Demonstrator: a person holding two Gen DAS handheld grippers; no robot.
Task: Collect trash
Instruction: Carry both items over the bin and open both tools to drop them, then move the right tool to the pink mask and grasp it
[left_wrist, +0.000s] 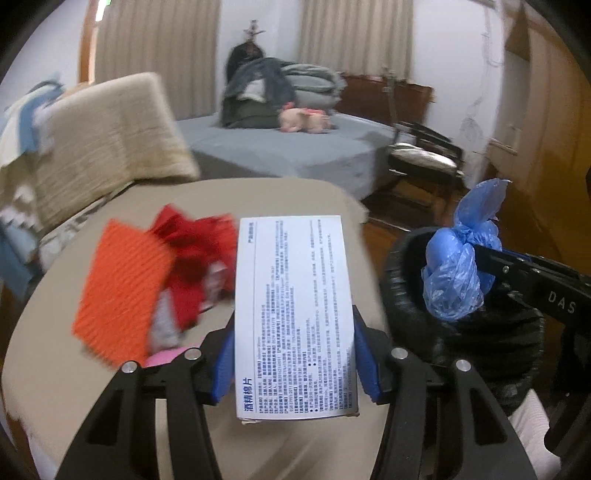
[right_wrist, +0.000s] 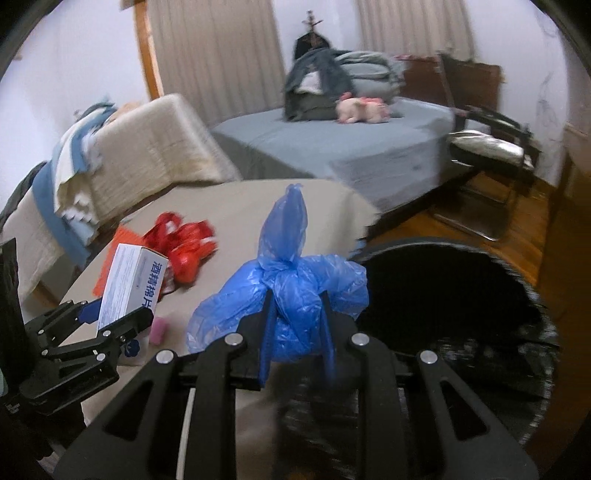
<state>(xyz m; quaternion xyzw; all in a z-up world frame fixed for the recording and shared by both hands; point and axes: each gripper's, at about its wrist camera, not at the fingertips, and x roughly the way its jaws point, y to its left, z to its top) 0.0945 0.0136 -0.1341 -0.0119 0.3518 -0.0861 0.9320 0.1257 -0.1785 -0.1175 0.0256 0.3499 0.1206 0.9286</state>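
My left gripper (left_wrist: 293, 363) is shut on a white box with blue print (left_wrist: 295, 314), held above the beige table (left_wrist: 92, 387); the right wrist view shows that box (right_wrist: 129, 288) at the lower left in the left gripper (right_wrist: 110, 321). My right gripper (right_wrist: 297, 332) is shut on a knotted blue plastic bag (right_wrist: 288, 280), lifted near the table's right edge. In the left wrist view that bag (left_wrist: 454, 273) hangs over the rim of a black bin (left_wrist: 410, 295). The bin's dark opening (right_wrist: 443, 295) lies just right of the bag.
On the table lie an orange ribbed cloth (left_wrist: 118, 291), a crumpled red bag (right_wrist: 184, 243) and a small pink item (right_wrist: 159, 328). Behind stand a bed (right_wrist: 332, 147) with piled clothes, a beige-covered seat (left_wrist: 110, 140) and a dark chair (right_wrist: 487, 147) on wooden floor.
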